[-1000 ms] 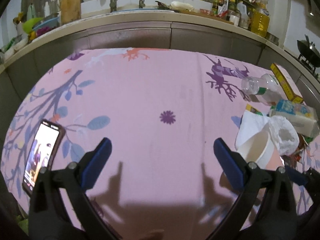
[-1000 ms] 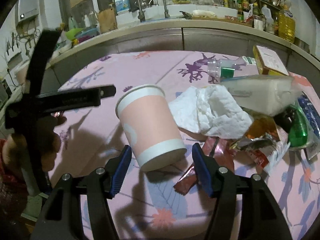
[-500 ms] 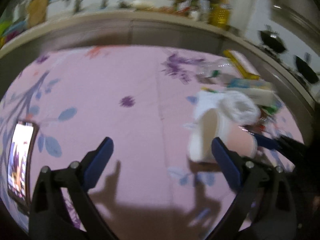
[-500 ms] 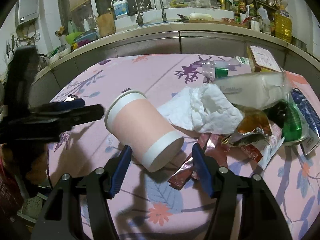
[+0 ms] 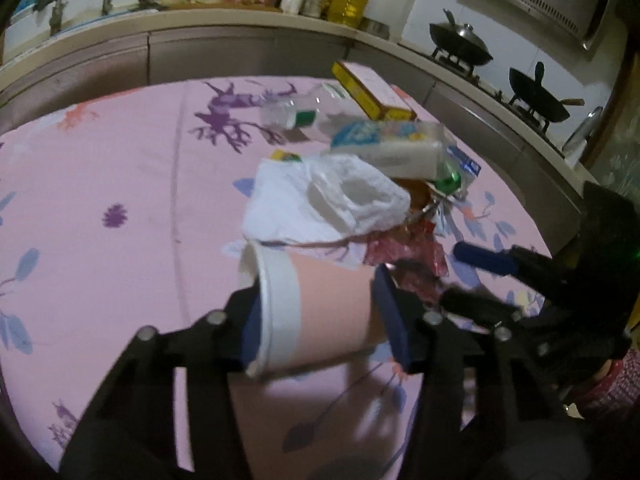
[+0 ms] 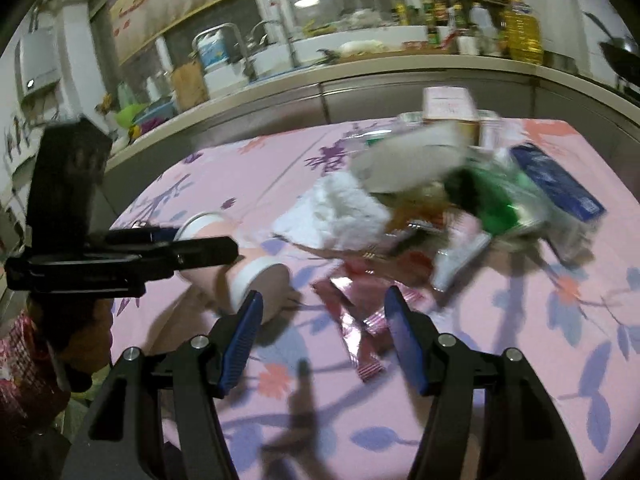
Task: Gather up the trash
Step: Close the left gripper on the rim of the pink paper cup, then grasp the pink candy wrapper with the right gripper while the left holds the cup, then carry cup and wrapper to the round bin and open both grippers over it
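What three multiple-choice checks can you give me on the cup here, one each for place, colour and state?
1. Where is the paper cup?
A. Between the fingers of the left gripper
B. On the floor
C. Inside a drawer

2. What colour is the cup's wall?
A. Green
B. Pink
C. Blue

3. How does the cup sit?
A. Upright
B. Crushed flat
C. On its side

Answers:
1 A: the left gripper's jaws are closing with the cup between them.
2 B: the wall is pink, with a white band at the rim.
3 C: its mouth faces sideways over the tablecloth, not up.
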Demonstrator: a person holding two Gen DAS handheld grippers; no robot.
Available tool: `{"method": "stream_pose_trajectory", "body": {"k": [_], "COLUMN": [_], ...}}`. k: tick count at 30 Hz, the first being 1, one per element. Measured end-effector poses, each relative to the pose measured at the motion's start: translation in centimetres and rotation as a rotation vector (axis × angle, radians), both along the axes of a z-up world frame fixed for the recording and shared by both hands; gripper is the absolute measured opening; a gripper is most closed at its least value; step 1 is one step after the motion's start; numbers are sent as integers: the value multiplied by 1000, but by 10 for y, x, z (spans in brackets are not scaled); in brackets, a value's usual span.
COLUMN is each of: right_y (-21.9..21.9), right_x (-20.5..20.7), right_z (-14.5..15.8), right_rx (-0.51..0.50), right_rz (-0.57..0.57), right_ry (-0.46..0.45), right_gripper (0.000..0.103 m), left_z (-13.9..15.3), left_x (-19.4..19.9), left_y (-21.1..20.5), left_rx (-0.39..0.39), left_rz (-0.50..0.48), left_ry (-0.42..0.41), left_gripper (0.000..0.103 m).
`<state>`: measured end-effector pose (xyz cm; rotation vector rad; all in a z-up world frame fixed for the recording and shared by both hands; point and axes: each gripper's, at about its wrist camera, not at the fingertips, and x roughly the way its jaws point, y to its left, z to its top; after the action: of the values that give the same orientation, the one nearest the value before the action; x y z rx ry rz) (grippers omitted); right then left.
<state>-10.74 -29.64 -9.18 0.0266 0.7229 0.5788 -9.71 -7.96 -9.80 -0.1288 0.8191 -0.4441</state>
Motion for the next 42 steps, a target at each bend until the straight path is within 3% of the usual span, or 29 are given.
{"method": "stream_pose_trajectory", "body": {"k": [5,14,16,17,19,20,21,25,31,36,42], "right_y": [-18,-10,-3,0,7,11,13,10,-10,-51,-150], "right_x": [-1,23,28,29,32,33,32,23,-4,-11,6], "right_z": [-6,-22,-25,-26,-29,-32,-33,-29,-5,12,26], "right_rx": [-9,-19,-36,-39,-51,-63,-70,-47,16,101,190], "right_rz": [-39,-23,-8,1,20,28,32,59,77,5,-242], "right_ry": [16,67,65,65,74,82,79,78,42,20,-23], "right_gripper": [61,61,58,52,34,21,14,9,8,8,8], "left_z": [-1,-5,-5,-5,-4,-5,-6,-6,20,44,80], "left_x": [-4,-23,-29,-31,-36,-37,-37,-37,-40,-33,10], "left_y": [-5,5,7,6,3,1,0,4,-2,-43,-148], "left_rx": [-13,-38,-62,-73,-79,-70,-64,-84,-93,-49,-9], "left_rz": [1,50,42,34,23,24,27,45,28,-76,-288], "left_ry": [6,46,61,66,78,85,85,102,60,14,-42], "left_gripper": [45,45,35,30,4,4,2,2,1,2,2]}}
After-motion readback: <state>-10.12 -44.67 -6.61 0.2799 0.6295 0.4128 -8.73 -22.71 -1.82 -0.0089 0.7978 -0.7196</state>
